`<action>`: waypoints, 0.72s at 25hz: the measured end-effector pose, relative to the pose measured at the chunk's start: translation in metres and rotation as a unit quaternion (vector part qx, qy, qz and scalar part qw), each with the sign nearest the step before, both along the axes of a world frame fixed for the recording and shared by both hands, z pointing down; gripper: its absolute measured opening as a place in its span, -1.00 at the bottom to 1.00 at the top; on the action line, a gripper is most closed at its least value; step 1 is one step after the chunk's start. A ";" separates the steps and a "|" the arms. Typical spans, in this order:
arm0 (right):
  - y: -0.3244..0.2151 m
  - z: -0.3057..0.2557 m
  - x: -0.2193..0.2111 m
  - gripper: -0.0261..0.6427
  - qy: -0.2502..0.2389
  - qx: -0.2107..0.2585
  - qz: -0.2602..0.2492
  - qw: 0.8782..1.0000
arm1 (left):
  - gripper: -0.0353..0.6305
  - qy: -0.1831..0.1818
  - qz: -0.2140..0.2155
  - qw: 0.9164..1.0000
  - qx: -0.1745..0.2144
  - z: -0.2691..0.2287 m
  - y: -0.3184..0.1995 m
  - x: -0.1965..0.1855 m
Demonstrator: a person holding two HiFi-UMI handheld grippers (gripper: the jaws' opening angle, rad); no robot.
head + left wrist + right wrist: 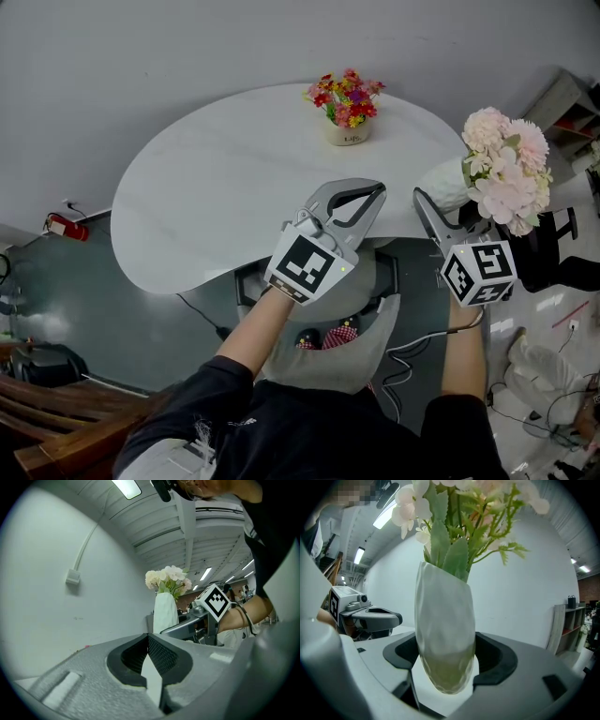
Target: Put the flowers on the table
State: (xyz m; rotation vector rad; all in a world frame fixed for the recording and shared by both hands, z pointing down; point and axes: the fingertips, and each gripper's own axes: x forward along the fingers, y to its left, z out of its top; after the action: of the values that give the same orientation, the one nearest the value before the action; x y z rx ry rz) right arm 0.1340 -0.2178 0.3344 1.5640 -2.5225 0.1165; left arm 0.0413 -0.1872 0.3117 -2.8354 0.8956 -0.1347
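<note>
A white vase of pale pink flowers hangs over the right end of the white oval table. My right gripper is shut on the vase. In the right gripper view the vase fills the gap between the pads of that gripper, with green stems above. My left gripper hovers over the table's near edge, shut with nothing in it; its pads meet at the tip. From the left gripper view the vase stands upright to the right.
A small pot of red and yellow flowers stands at the table's far side. A black chair and a shelf are at the right. A red object lies on the floor at left, wooden furniture at bottom left.
</note>
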 end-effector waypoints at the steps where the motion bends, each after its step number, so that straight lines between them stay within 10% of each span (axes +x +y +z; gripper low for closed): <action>1: -0.001 0.002 0.000 0.16 0.001 -0.001 0.000 1.000 | -0.88 0.000 -0.001 1.000 0.000 0.001 0.000 0.000; 18: -0.003 0.003 0.001 0.16 0.010 0.001 -0.011 1.000 | -0.88 -0.001 -0.022 1.000 0.013 -0.007 0.006 0.007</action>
State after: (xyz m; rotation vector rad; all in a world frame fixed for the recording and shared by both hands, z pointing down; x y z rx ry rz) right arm 0.1351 -0.2205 0.3377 1.5295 -2.5245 0.0949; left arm 0.0483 -0.1812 0.3045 -2.7930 0.9534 -0.1305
